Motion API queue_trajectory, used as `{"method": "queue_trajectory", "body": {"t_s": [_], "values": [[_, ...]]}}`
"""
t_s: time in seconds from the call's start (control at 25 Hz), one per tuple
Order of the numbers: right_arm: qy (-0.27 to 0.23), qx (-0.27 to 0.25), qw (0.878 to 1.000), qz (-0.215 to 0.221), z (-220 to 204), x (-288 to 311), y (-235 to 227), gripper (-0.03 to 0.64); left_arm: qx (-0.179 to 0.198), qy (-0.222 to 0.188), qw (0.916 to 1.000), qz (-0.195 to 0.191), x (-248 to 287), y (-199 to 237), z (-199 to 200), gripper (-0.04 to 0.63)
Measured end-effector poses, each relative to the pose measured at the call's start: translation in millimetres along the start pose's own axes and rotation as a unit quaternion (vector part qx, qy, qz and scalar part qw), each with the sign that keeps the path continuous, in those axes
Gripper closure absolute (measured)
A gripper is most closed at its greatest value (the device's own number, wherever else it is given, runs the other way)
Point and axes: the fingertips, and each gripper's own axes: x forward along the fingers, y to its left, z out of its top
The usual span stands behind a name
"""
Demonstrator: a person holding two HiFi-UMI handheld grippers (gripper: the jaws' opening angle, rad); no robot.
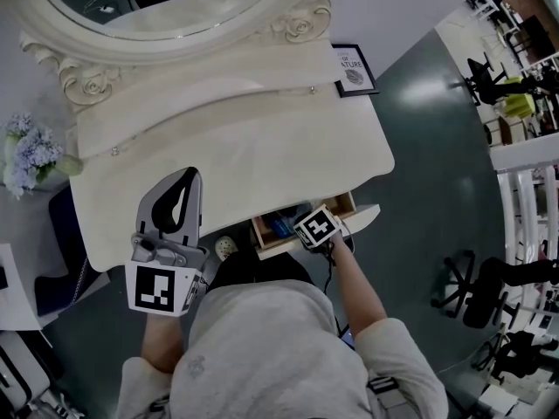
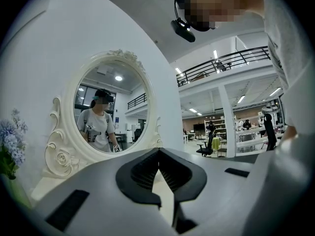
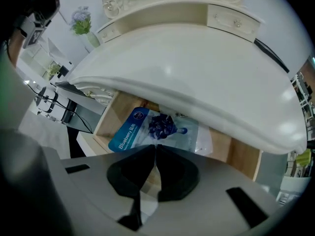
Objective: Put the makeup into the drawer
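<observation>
Right gripper (image 3: 155, 147), clenched on nothing, points down over the open wooden drawer (image 3: 237, 155). A blue sachet (image 3: 147, 128) labelled "Blueberry" lies flat inside it, beneath the white worktop (image 3: 197, 77). Left gripper (image 2: 158, 154), also closed and empty, faces the oval mirror (image 2: 110, 114).

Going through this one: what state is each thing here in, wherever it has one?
Drawer: open, out from under the tabletop.
Blueberry sachet: lying flat inside the drawer.
Left gripper: jaws together, empty, over the tabletop.
Right gripper: jaws together, pointing down at the drawer; hold on sachet unclear.
Small top drawer: closed.
</observation>
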Motion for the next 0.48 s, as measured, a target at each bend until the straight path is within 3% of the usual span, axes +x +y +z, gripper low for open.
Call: {"method": "queue_trajectory", "body": {"t_s": [0.32,0.48], "values": [[0.014,-0.017,1.0,-0.021,6,4,-2,0.584,-0.001,-0.002,1.0,0.001,1,-1,1,0.581],[0.049,-0.003,0.999,0.009,-2,8,16,0.58,0.0,-0.002,1.0,0.002,2,-1,3,0.581]]}}
